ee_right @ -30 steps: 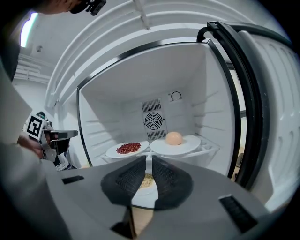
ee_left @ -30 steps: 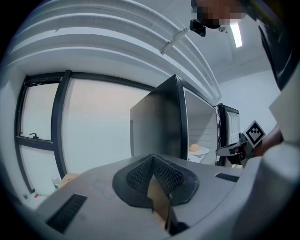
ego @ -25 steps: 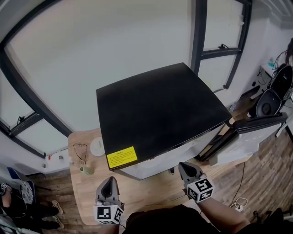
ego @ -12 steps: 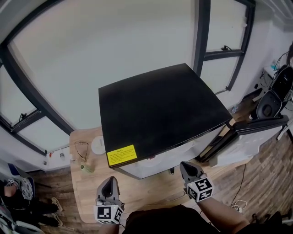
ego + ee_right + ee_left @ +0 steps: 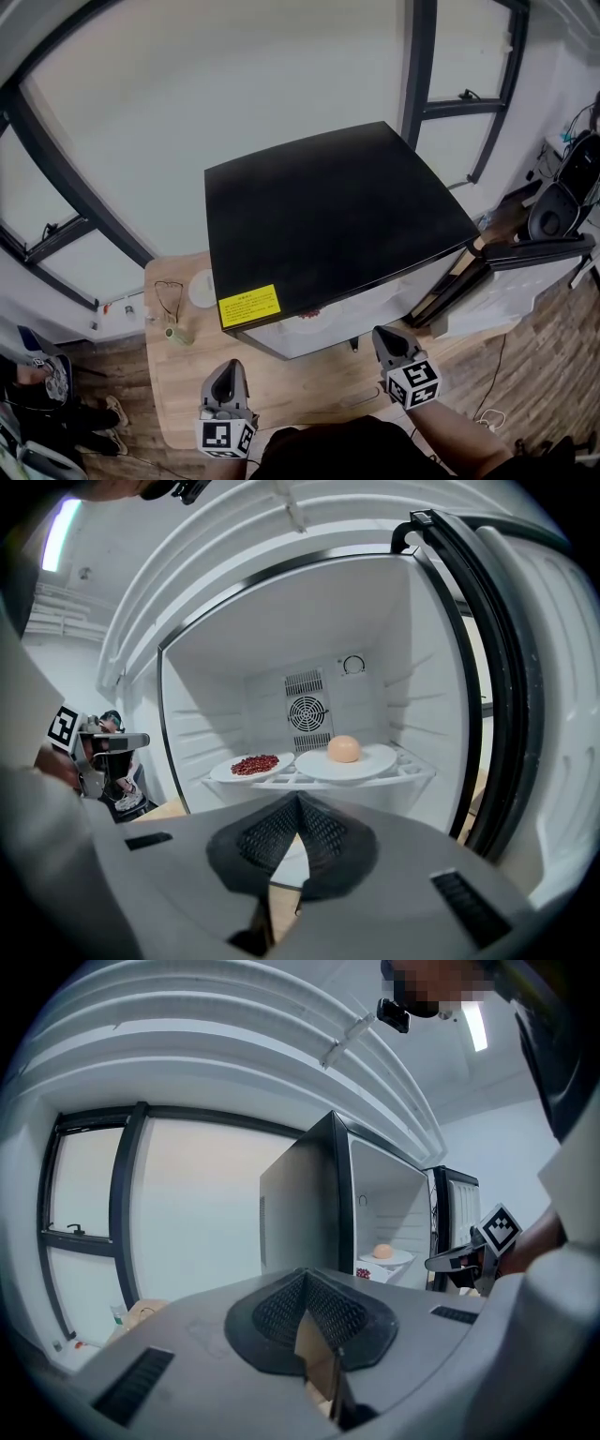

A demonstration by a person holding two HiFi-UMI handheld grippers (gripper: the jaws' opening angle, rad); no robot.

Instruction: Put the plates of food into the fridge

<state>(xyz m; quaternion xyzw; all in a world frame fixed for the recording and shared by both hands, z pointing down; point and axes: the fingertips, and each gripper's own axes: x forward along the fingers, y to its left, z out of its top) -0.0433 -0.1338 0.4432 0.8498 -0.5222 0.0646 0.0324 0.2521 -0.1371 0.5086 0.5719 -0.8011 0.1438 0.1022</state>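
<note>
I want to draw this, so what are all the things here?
fridge: 1, black top, white inside, on the table, door open
sticker: 1, yellow, on the fridge top's near corner
left plate: 1, white, fridge shelf, holds red bits
right plate: 1, white, fridge shelf, holds an orange ball
table: 1, light wood, under the fridge
disc: 1, white, on the table left of the fridge
glasses: 1, thin-framed, beside the disc
left gripper: 1, grey, shut, empty
right gripper: 1, grey, shut, empty
</note>
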